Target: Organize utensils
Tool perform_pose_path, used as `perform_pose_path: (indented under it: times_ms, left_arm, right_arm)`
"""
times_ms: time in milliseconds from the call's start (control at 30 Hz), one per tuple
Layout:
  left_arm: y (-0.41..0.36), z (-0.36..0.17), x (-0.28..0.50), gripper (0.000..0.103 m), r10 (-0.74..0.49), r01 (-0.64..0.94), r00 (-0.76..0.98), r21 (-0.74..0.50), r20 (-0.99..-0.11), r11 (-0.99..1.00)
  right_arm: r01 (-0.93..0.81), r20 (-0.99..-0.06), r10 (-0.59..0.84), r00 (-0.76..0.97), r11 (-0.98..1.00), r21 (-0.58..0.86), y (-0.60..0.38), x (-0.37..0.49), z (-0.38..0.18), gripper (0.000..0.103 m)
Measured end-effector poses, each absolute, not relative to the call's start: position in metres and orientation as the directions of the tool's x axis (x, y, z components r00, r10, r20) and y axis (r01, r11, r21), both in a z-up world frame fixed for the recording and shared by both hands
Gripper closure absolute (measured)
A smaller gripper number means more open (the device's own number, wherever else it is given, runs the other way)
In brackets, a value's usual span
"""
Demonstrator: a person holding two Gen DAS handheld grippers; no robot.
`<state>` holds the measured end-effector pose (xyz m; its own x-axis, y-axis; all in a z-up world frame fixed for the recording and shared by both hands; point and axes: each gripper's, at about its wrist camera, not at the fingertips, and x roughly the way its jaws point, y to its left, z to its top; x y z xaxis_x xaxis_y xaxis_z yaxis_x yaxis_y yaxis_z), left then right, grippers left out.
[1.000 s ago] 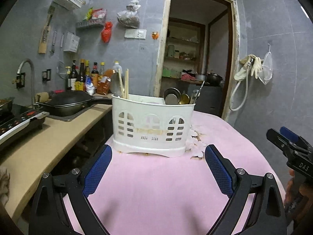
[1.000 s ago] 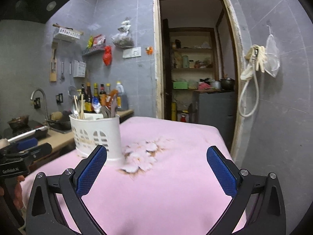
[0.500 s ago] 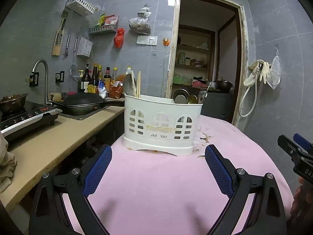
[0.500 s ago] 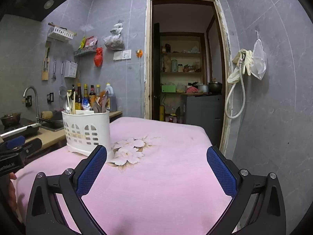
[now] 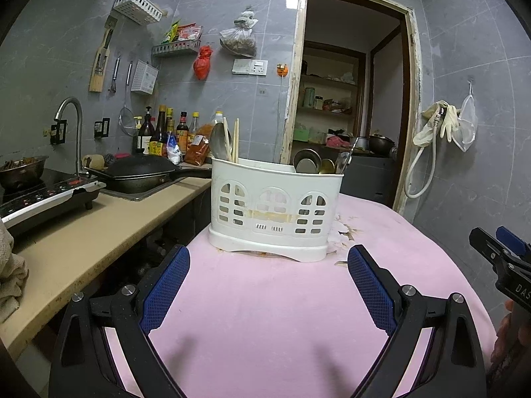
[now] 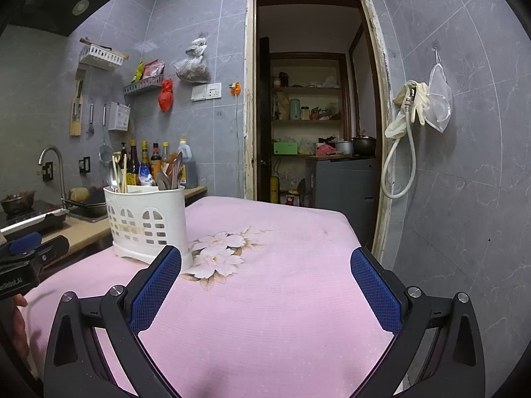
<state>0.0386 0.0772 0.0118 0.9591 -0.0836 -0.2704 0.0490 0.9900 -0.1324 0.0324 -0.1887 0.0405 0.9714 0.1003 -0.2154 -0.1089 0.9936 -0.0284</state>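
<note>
Seen from two hand-held tools, a small grey-tiled kitchen. Left tool (image 5: 268,265) spread wide, blue pads far apart, nothing between them, hovering above the pink cloth (image 5: 282,315) on the counter. Right tool (image 6: 265,270) equally wide and empty, above the same cloth near its printed white flowers (image 6: 220,247).

White slotted utensil holder (image 5: 273,209) upright on the far left part of the pink cloth, straight ahead of the left tool and apart from it; ahead and left of the right tool, just beyond its left finger. In the holder's left end, wooden chopsticks (image 5: 235,139) and a metal spoon (image 5: 219,142) upright; in its right end, several metal spoons and ladles (image 5: 312,162), bowls up. Middle section hidden behind the front wall.

To the left, a beige worktop (image 5: 83,242) with a black pan (image 5: 139,170), an induction cooker (image 5: 43,199) and sauce bottles (image 5: 162,131). Behind, an open doorway (image 6: 315,99) to a pantry.
</note>
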Motion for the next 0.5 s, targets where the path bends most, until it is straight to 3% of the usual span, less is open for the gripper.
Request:
perform_pose_path:
  times_ms: [500]
  left_arm:
    - [0.0753, 0.0107, 0.0367, 0.01, -0.089, 0.056, 0.959, -0.13, -0.269, 0.99]
  right_arm:
    - [-0.109, -0.216, 0.101, 0.971, 0.994, -0.028, -0.1892, 0.0319, 0.0402, 0.0]
